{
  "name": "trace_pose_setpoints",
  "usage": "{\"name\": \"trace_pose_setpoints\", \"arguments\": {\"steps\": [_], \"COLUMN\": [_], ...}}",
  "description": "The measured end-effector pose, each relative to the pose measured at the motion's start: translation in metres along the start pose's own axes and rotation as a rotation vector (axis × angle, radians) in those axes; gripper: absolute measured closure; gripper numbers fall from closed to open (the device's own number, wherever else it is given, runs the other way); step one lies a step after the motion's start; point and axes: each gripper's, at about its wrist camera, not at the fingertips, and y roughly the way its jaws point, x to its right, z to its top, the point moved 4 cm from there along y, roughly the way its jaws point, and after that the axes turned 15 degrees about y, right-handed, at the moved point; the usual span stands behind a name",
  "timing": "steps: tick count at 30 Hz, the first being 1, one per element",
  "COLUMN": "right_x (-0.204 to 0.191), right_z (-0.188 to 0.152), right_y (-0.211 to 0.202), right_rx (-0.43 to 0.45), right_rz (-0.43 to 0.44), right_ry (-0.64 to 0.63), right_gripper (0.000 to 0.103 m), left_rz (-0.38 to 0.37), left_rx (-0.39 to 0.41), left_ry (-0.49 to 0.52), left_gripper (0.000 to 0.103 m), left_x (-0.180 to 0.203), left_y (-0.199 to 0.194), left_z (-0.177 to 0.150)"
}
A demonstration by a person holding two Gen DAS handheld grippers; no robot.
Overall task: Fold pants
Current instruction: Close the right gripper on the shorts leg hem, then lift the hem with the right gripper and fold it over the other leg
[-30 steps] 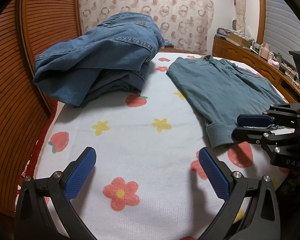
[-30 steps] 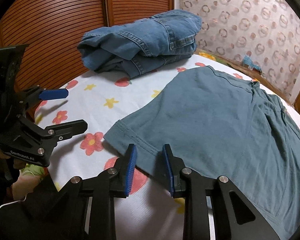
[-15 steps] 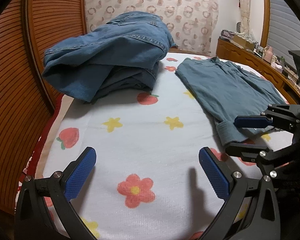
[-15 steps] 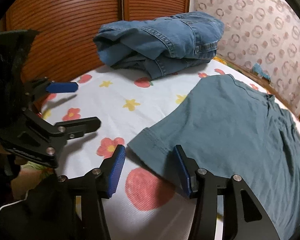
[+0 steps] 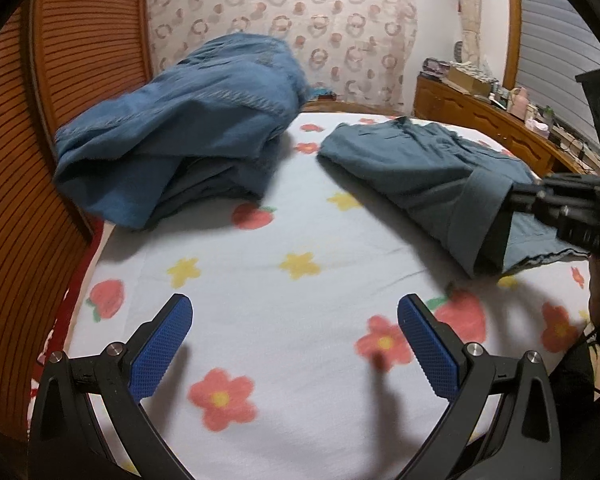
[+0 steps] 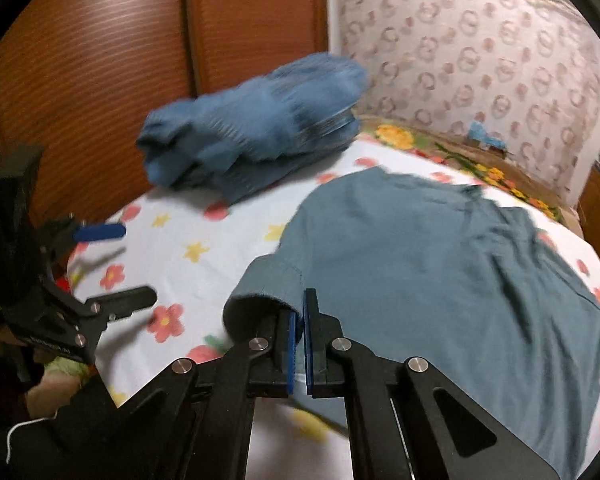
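Teal-grey pants [image 6: 440, 264] lie spread on the flowered bed sheet [image 5: 284, 288]; they also show in the left wrist view [image 5: 416, 164]. My right gripper [image 6: 299, 312] is shut on the near hem of the pants and holds it lifted and curled over; it shows at the right of the left wrist view [image 5: 512, 200]. My left gripper [image 5: 292, 340] is open and empty above bare sheet, left of the pants; it also shows at the left of the right wrist view [image 6: 112, 264].
A heap of blue denim clothes [image 5: 188, 128] sits at the back left of the bed, near the wooden slatted wall [image 5: 16, 184]. A wooden dresser [image 5: 492, 128] with small items stands at the right. The bed's front edge is close to both grippers.
My right gripper has closed on the pants hem and lifted it off the sheet. Both views have shifted; the left gripper stays open.
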Motion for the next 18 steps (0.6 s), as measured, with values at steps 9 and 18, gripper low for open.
{"name": "trace_pose_setpoints", "arguments": {"steps": [9,18], "right_x": [0.053,0.069], "right_z": [-0.005,-0.035], "right_y": [-0.057,-0.088], "right_rx": [0.112,0.146], "right_rz": [-0.091,-0.190], "right_ry": [0.116,0.189], "right_gripper": [0.100,0.100], "left_rz": [-0.088,-0.218], "left_rx": [0.054,0.072], "left_ry": [0.081,0.187], "left_gripper": [0.000,0.000], "left_x": [0.041,0.103], "left_y": [0.003,0.016], "left_z": [0.047,0.085]}}
